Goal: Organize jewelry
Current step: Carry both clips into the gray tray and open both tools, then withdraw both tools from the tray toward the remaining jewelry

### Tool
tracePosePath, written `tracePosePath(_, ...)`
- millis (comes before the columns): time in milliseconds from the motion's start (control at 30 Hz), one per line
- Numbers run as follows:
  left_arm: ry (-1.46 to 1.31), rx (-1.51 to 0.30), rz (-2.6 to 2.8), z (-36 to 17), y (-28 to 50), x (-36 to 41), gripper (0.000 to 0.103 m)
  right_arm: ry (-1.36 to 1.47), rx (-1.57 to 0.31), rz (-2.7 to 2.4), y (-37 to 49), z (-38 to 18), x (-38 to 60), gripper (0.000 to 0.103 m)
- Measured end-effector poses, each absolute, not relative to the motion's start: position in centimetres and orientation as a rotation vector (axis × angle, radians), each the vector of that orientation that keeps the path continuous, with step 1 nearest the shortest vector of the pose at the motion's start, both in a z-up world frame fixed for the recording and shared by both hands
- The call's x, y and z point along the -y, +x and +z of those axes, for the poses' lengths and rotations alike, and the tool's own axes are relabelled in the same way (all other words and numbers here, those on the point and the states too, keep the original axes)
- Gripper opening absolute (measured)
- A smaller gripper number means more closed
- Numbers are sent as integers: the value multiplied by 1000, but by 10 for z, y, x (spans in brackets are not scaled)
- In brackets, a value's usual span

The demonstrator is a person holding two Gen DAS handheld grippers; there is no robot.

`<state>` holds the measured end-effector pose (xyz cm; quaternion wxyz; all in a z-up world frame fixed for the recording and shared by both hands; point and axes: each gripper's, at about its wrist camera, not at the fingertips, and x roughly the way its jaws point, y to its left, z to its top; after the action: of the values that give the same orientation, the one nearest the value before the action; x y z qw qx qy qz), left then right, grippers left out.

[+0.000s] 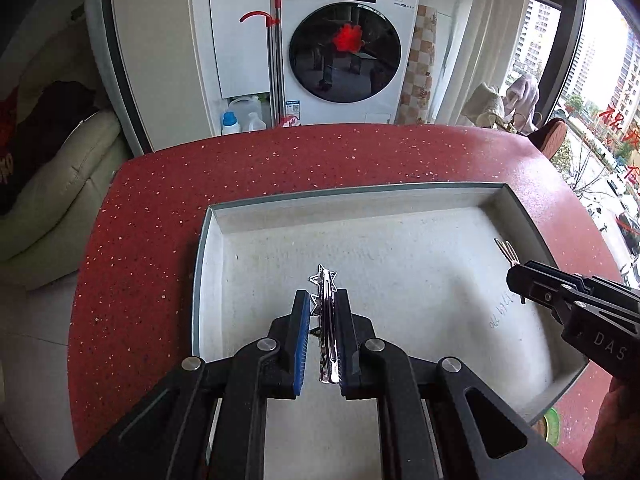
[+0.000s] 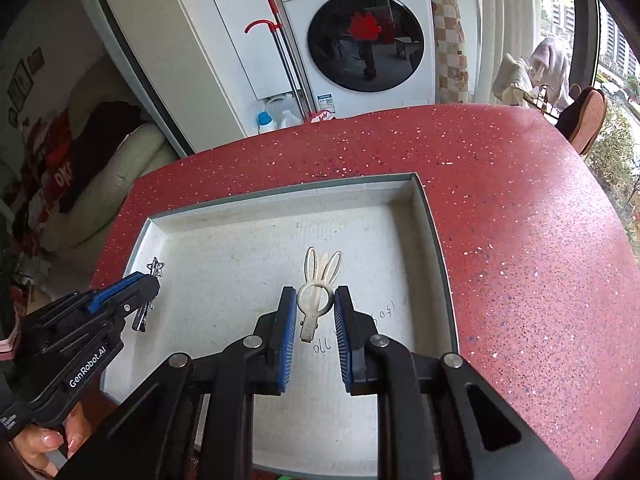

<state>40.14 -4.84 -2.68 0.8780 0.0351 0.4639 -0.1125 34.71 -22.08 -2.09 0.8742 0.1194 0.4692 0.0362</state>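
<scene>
A silver star-shaped hair clip [image 1: 326,312] stands on edge between the jaws of my left gripper [image 1: 323,300], which is nearly shut around it over the white tray [image 1: 208,240]. In the right wrist view the same clip [image 2: 150,296] hangs from the left gripper [image 2: 150,284]. A cream bunny-ear hair clip [image 2: 318,294] lies on the tray floor between the open jaws of my right gripper [image 2: 316,300]. Its ear tips [image 1: 506,250] show in the left wrist view beside the right gripper [image 1: 516,276].
The tray [image 2: 436,248] sits on a red speckled table [image 2: 520,220]. Handwriting marks the tray floor [image 2: 324,346]. A washing machine [image 1: 344,44], a red-handled mop [image 1: 274,40] and bottles [image 1: 230,122] stand beyond the table's far edge. A cushion [image 1: 60,184] lies to the left.
</scene>
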Motion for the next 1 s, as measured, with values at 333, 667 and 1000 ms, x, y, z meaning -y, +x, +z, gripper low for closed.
tracePosePath(333,194,-982,-182,-54,402,69,59,201,-1032,46,353,-51,218,22)
tracePosePath(667,115,-945,-179,-33,390,53,82,272,-969,58,331,-24,224,55)
tracePosePath(1000,75,-880,-203,4,339,30,103,305,-881,65,284,16,224,75)
